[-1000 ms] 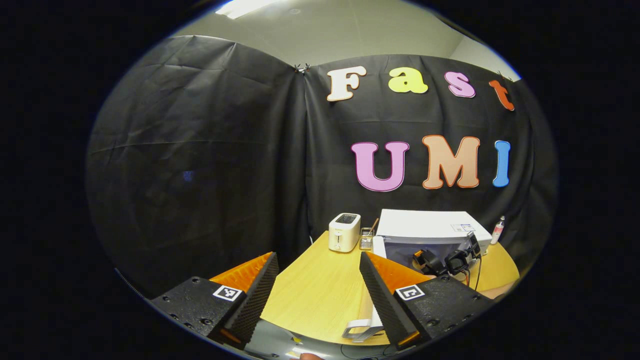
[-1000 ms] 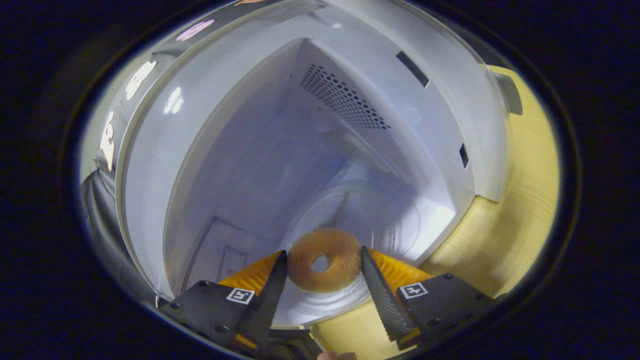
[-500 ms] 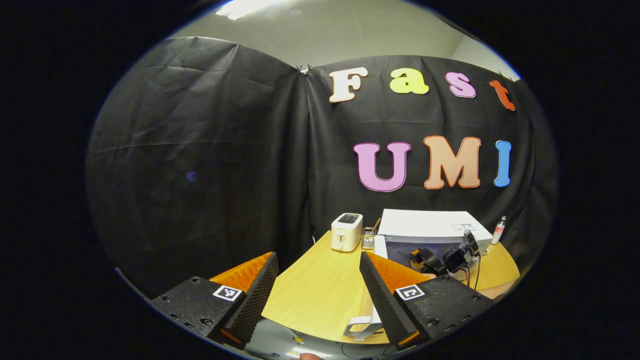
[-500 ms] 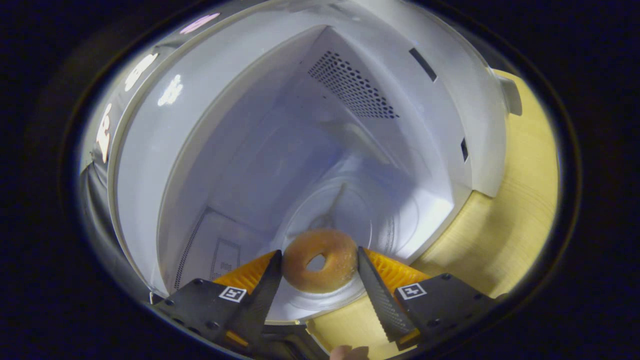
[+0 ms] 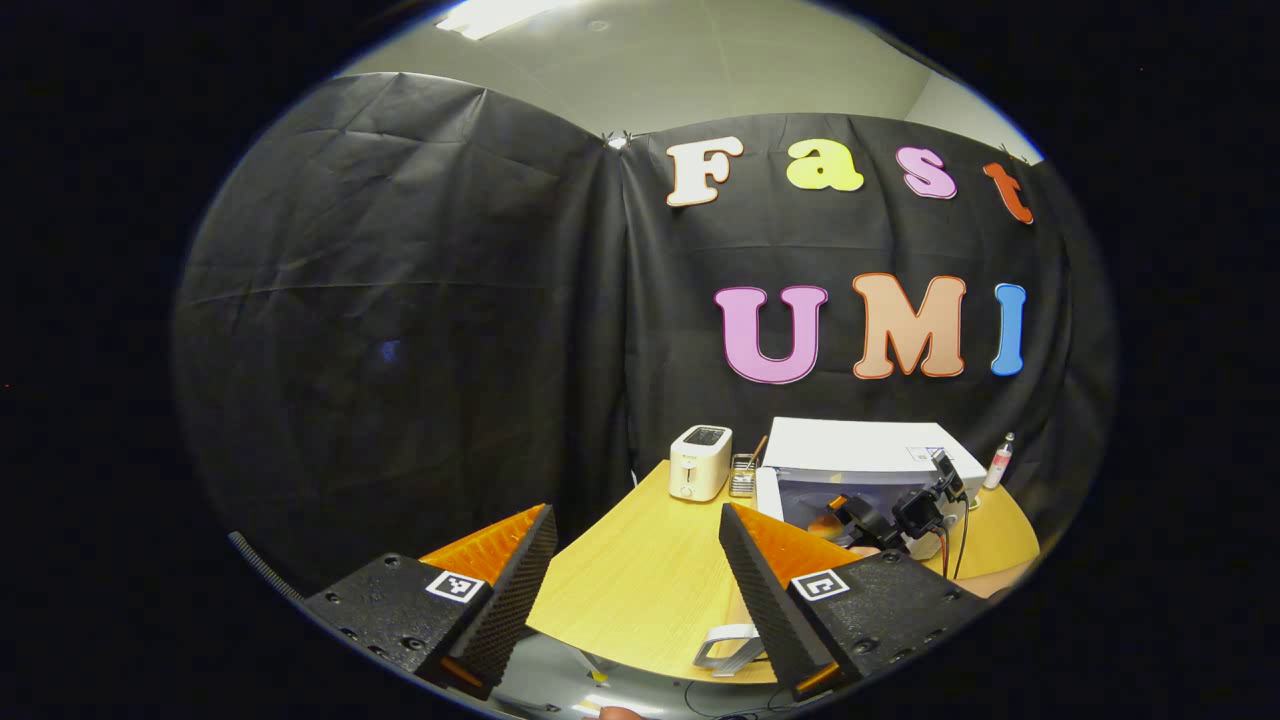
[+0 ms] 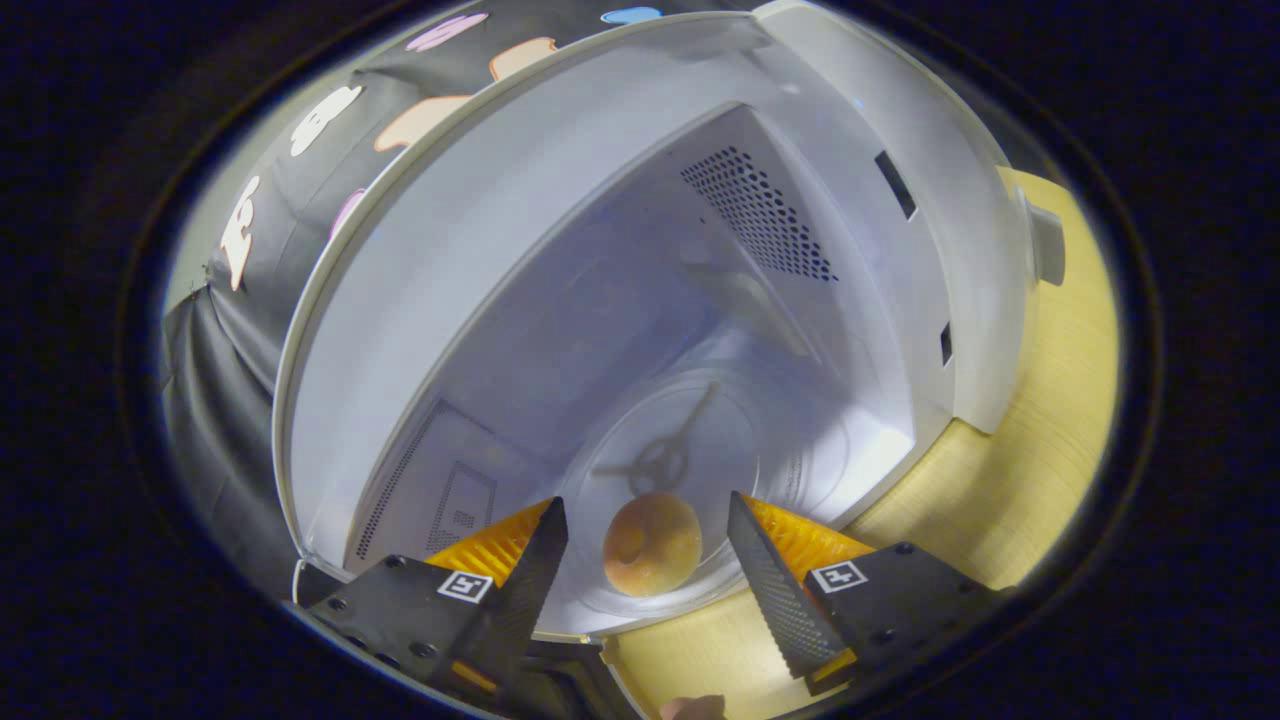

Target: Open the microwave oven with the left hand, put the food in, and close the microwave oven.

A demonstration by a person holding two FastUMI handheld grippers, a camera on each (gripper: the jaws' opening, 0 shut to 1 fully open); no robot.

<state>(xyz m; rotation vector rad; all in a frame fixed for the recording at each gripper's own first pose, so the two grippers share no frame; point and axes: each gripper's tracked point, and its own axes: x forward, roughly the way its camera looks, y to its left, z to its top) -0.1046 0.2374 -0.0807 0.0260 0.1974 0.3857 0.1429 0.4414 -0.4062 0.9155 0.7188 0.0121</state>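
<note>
The right gripper [image 6: 645, 545] has its jaws spread, with clear gaps on both sides of the doughnut [image 6: 652, 545], so neither finger presses on it. The left gripper [image 5: 635, 560] also has its jaws spread and holds nothing; it hangs over the near edge of the desk [image 5: 640, 580], well apart from the microwave oven [image 5: 860, 470].

As to progress, the opening step looks done: in the right gripper view the microwave oven's cavity [image 6: 640, 330] stands open, its perforated side wall and the glass turntable [image 6: 700, 470] plainly in sight. The food also appears to be in place. The doughnut lies on the near part of the turntable, inside the cavity, between the spread fingers (whether it sits quite flat is hard to tell at this angle). So the second step seems finished too, apart from drawing the right gripper back out of the opening.

What is left, by my reckoning, is the closing. The left gripper is far from the oven, so it would need to travel across the desk to the door before that step can begin. A toaster [image 5: 700, 462] stands beside the oven, clear of the path.
</note>
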